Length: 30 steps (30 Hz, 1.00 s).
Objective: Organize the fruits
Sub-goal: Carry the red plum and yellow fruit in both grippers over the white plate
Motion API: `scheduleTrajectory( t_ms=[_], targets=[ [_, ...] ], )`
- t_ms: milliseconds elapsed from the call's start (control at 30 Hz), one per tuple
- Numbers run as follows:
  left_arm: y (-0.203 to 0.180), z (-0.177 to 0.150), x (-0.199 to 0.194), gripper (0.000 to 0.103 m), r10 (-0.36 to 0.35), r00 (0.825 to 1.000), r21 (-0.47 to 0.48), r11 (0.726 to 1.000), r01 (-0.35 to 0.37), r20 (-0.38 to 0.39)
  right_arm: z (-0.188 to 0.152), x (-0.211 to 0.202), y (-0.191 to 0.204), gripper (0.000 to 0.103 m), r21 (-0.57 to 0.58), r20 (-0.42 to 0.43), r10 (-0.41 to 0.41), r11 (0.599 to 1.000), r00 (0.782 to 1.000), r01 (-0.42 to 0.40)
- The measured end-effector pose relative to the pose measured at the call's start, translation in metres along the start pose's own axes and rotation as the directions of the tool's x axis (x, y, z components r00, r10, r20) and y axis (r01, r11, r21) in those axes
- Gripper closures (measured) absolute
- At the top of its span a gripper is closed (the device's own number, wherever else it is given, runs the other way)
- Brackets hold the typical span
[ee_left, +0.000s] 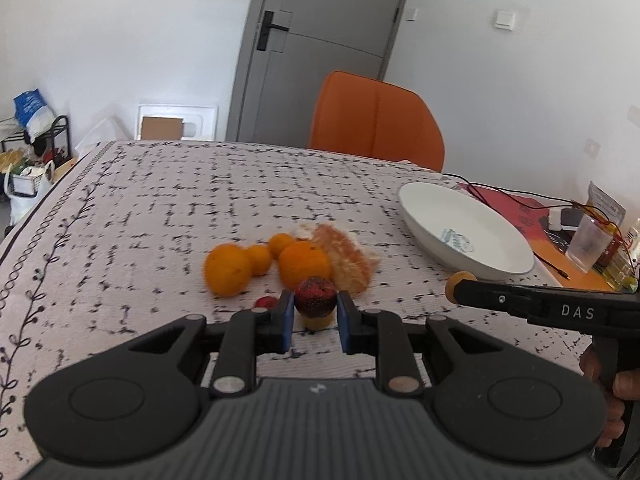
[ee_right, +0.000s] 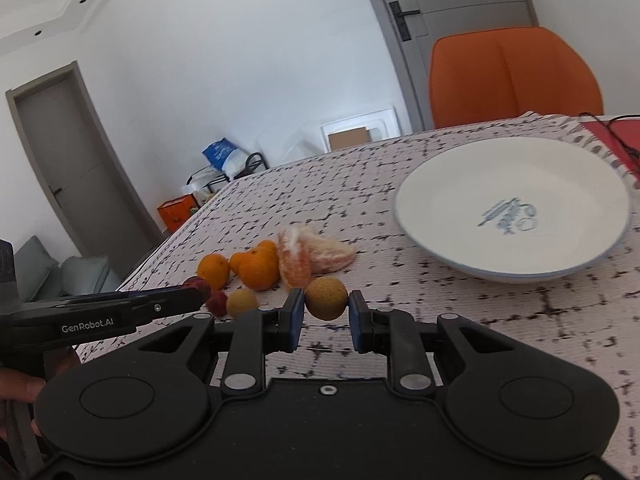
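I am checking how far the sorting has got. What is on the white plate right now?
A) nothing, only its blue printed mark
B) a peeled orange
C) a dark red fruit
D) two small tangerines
A: both wrist views show the white plate bare except for its blue mark, while the oranges and the peeled orange lie on the tablecloth beside it.

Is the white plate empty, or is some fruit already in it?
Empty. The white plate shows only its blue print; all fruit lies on the tablecloth or between tongs.
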State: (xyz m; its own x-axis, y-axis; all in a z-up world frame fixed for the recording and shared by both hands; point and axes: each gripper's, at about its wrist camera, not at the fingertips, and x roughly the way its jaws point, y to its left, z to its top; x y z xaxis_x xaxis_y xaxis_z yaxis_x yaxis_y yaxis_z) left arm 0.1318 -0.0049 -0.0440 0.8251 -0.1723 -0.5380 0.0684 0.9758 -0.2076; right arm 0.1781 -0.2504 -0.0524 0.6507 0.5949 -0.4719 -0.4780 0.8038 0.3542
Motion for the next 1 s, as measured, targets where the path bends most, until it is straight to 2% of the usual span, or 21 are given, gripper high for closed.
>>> scheduleTrajectory(
  t_ms=[433, 767, 1000],
  targets=[
    [-0.040, 0.016, 0.018, 0.082, -0.080, 0.997, 0.077, 0.994, 0.080, 0.001, 0.002, -0.032, -0.028, 0.081, 0.034, 0.068, -0.088, 0.996, 0.994, 0.086],
    [-0.070, 0.027, 0.034, 0.082, -0.118, 0.993, 0.132, 0.984, 0.117, -0.003, 0.004, -0.045, -0.055, 0.081, 0.078, 0.109, -0.121, 0.991, 0.987, 0.112],
    [-0.091, 0.034, 0.044, 0.082, -0.134, 0.991, 0.172, 0.976, 0.134, -0.012, 0.005, -0.050, -0.069, 0.081, 0.102, 0.125, -0.113, 0.990, 0.986, 0.101]
  ],
)
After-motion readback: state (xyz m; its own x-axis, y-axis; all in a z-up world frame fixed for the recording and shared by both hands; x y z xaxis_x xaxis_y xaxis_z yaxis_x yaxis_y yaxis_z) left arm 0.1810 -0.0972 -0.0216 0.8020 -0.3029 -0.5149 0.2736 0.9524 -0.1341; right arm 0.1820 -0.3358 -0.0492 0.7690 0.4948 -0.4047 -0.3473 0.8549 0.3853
